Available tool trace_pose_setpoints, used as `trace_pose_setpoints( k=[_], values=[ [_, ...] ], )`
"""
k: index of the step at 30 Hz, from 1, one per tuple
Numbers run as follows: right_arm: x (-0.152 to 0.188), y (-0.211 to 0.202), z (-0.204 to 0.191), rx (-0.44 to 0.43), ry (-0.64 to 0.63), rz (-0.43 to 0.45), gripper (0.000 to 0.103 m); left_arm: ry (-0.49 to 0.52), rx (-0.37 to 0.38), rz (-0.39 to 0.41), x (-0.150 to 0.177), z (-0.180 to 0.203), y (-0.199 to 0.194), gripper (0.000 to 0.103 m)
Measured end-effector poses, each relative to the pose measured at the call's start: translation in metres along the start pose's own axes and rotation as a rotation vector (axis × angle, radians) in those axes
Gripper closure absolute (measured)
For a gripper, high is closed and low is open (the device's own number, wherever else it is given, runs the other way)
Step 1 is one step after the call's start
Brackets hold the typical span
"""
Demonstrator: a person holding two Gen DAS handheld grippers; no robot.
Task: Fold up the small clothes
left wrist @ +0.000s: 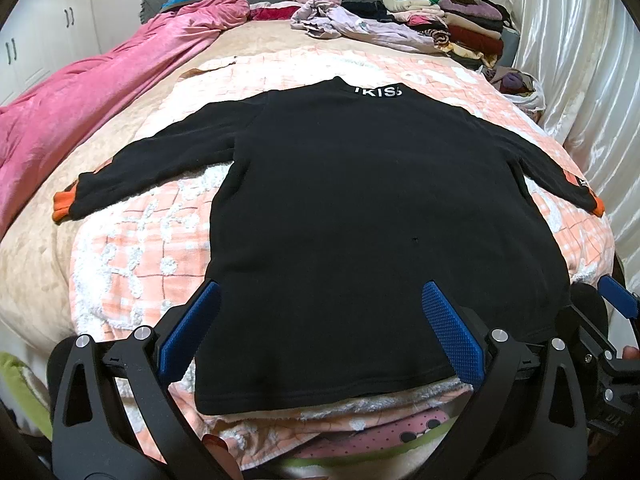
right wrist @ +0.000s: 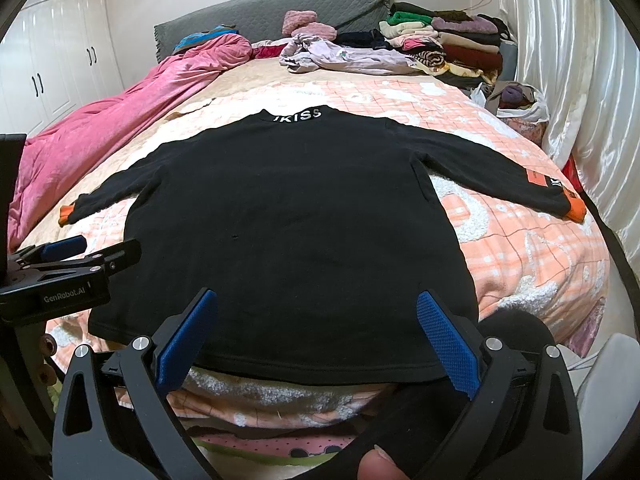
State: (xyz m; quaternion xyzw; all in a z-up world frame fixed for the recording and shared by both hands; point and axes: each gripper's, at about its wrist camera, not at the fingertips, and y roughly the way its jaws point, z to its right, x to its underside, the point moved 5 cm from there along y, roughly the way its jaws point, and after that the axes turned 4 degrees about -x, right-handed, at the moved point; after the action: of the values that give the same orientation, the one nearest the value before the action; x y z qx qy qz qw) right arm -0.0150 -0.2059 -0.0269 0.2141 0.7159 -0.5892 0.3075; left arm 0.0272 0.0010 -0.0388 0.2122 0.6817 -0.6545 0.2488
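Lying flat on the peach checked blanket [left wrist: 132,248] of the bed, the black sweater [left wrist: 360,208] has both sleeves spread out. Left tongs [left wrist: 320,320] and right tongs [right wrist: 316,324] hover released above its hem.
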Motion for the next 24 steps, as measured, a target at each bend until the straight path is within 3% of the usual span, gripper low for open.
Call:
trace_pose_setpoints(
  k=[24],
  values=[
    [-0.0088, 0.0029, -0.0007, 0.015, -0.015, 0.015, 0.004, 0.012, 0.003, -0.004, -0.0076, 0.0044, 0.0069, 0.008]
  ],
)
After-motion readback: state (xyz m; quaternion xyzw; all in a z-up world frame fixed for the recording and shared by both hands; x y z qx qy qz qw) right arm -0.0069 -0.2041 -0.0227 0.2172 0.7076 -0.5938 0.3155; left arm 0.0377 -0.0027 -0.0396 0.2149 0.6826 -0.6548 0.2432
